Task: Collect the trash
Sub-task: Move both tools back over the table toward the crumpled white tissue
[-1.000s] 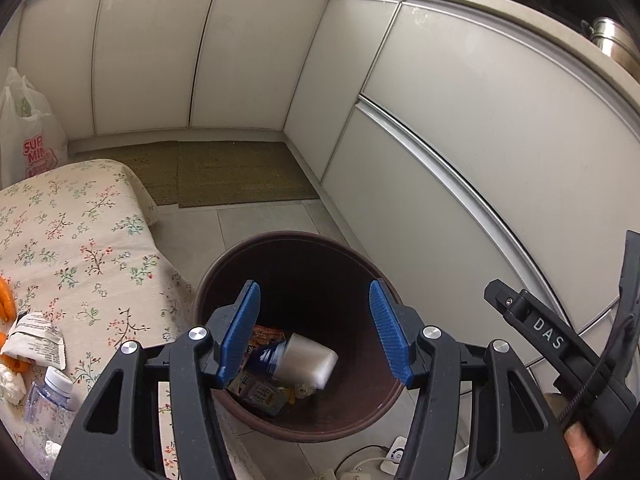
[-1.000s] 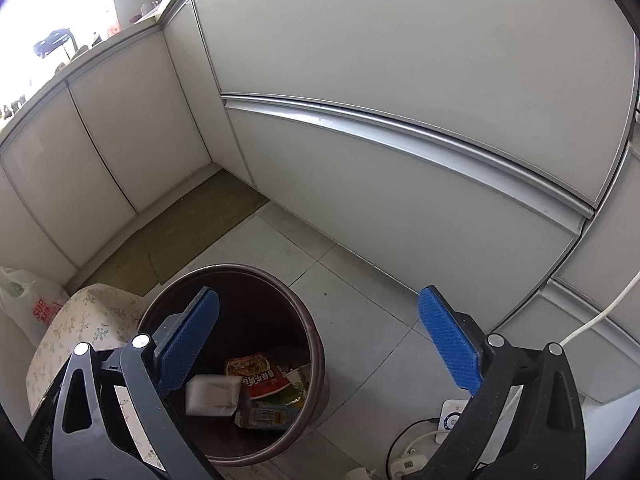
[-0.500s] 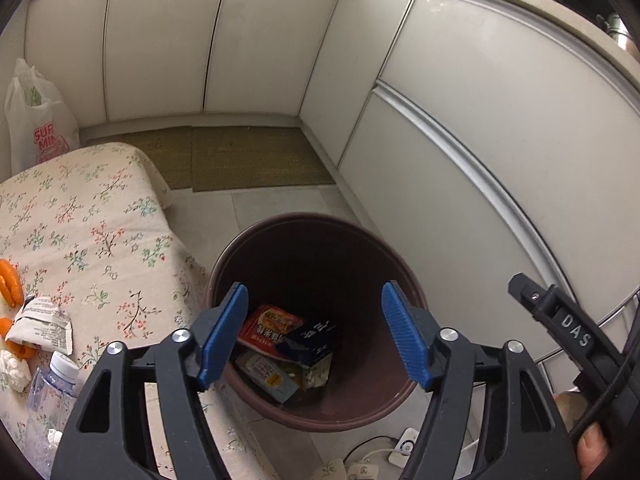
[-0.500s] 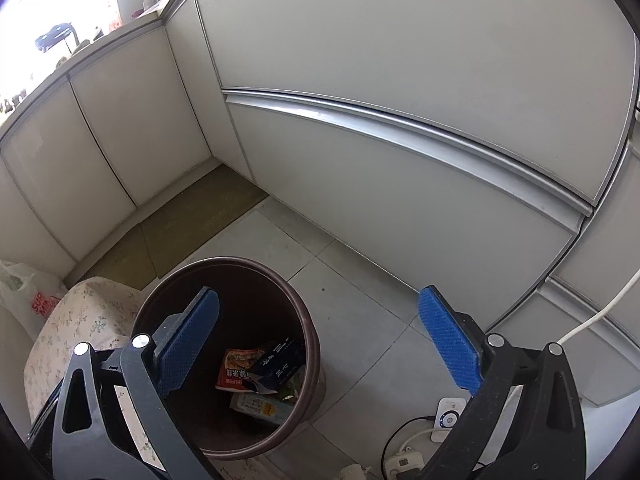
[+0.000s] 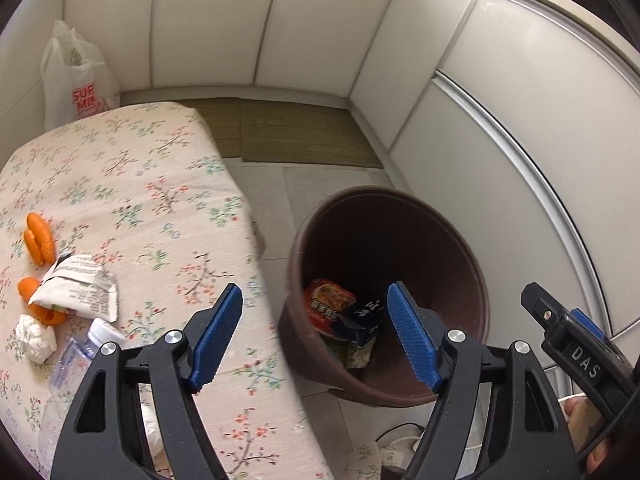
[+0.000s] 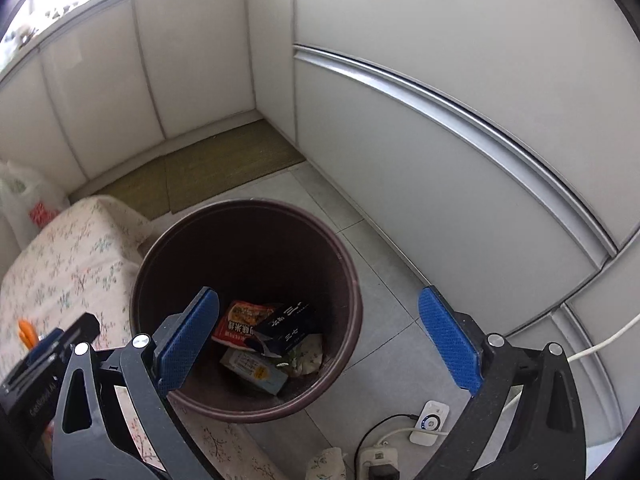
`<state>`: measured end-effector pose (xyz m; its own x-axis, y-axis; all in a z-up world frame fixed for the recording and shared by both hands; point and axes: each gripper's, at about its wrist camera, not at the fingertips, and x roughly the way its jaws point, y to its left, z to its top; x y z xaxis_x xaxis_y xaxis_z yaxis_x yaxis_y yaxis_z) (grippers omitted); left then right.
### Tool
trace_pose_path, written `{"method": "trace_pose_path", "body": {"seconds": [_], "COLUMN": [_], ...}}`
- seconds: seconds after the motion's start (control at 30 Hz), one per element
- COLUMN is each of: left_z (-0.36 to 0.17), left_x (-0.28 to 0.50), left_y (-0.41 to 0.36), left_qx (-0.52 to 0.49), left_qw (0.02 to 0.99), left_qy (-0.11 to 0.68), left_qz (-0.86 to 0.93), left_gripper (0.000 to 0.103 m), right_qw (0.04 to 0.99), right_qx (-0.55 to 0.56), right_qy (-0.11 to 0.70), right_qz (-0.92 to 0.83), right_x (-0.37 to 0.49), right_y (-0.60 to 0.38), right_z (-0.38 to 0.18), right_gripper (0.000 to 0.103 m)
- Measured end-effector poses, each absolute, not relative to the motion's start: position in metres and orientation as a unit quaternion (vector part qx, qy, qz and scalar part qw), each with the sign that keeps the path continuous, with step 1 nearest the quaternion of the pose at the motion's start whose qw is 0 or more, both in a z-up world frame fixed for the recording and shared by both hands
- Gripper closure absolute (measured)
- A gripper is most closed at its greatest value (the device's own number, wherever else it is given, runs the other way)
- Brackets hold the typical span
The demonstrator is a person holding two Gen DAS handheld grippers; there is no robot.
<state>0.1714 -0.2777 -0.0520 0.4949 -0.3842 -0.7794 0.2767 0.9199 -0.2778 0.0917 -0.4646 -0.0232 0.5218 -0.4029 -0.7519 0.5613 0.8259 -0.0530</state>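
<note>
A brown round bin (image 5: 476,280) (image 6: 352,280) stands on the tiled floor beside a table with a floral cloth (image 5: 132,188) (image 6: 68,256). In it lie a red packet (image 5: 328,304) (image 6: 240,320), a dark blue box (image 5: 360,320) (image 6: 288,324) and other wrappers. My left gripper (image 5: 316,338) is open and empty over the table edge and bin rim. My right gripper (image 6: 320,344) is open and empty above the bin. On the table lie a crumpled paper wrapper (image 5: 80,290), a clear plastic bottle (image 5: 76,360) and a white wad (image 5: 36,338).
Orange carrot-like pieces (image 5: 40,238) lie by the wrapper. A white plastic bag (image 5: 78,76) stands behind the table. White cabinet doors (image 6: 460,140) run close along the right. A green mat (image 6: 216,168) lies beyond the bin. Cables and a power strip (image 6: 400,440) lie near the bin.
A white and blue object that was dropping into the bin is gone from sight. My left gripper has swung left over the table edge. My right gripper has moved over the bin.
</note>
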Motion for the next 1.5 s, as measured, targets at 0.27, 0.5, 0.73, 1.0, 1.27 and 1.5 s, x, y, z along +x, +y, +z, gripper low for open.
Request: {"method": "trace_pose_path", "body": {"seconds": [0.27, 0.5, 0.73, 1.0, 1.27, 1.5], "left_z": [-0.053, -0.056, -0.069, -0.089, -0.126, -0.145], "left_x": [0.173, 0.169, 0.165, 0.172, 0.186, 0.198], "left_y": [-0.236, -0.187, -0.126, -0.059, -0.01, -0.003], "left_qx": [-0.061, -0.051, -0.056, -0.075, -0.166, -0.185], "left_qw": [0.864, 0.866, 0.862, 0.843, 0.797, 0.788], "left_qy": [0.47, 0.478, 0.496, 0.53, 0.579, 0.587], "left_qz": [-0.173, -0.137, -0.092, -0.044, -0.037, -0.029], "left_gripper": [0.029, 0.029, 0.029, 0.029, 0.029, 0.031], "right_qw": [0.877, 0.886, 0.895, 0.896, 0.892, 0.887], "right_qx": [0.042, 0.005, -0.032, -0.054, -0.057, -0.053], "right_qy": [0.409, 0.413, 0.417, 0.427, 0.442, 0.455], "right_qz": [-0.248, -0.209, -0.157, -0.106, -0.072, -0.063], "right_x": [0.105, 0.117, 0.128, 0.139, 0.153, 0.167], "right_y": [-0.425, -0.379, -0.322, -0.268, -0.23, -0.216], "right_z": [-0.029, -0.032, -0.036, -0.042, -0.053, -0.061], "right_gripper": [0.007, 0.007, 0.007, 0.007, 0.007, 0.007]}}
